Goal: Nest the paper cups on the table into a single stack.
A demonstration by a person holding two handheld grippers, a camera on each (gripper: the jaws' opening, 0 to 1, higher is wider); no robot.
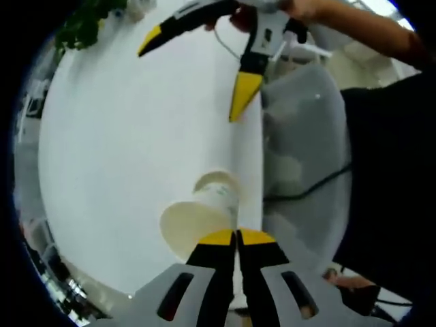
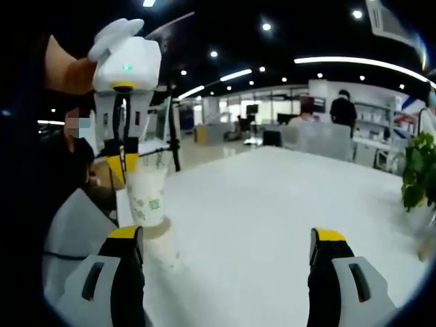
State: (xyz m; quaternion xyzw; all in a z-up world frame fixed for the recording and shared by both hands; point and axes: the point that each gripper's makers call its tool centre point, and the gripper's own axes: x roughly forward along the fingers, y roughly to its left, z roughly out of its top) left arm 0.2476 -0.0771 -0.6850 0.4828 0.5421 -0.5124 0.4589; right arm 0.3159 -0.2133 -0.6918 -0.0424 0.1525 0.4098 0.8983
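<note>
A white paper cup with a small green print hangs over the near edge of the white table. My left gripper is shut on its rim. In the right gripper view the left gripper comes down from above at the upper left, with the cup hanging below its yellow tips. My right gripper is open, jaws wide apart, nothing between them, and the cup is just beyond its left jaw. In the left gripper view the right gripper hovers open over the far part of the table.
A grey chair stands against the table edge by the cup, also seen as a chair back. A green plant sits at the table's far end. A person in dark clothes stands beside the chair.
</note>
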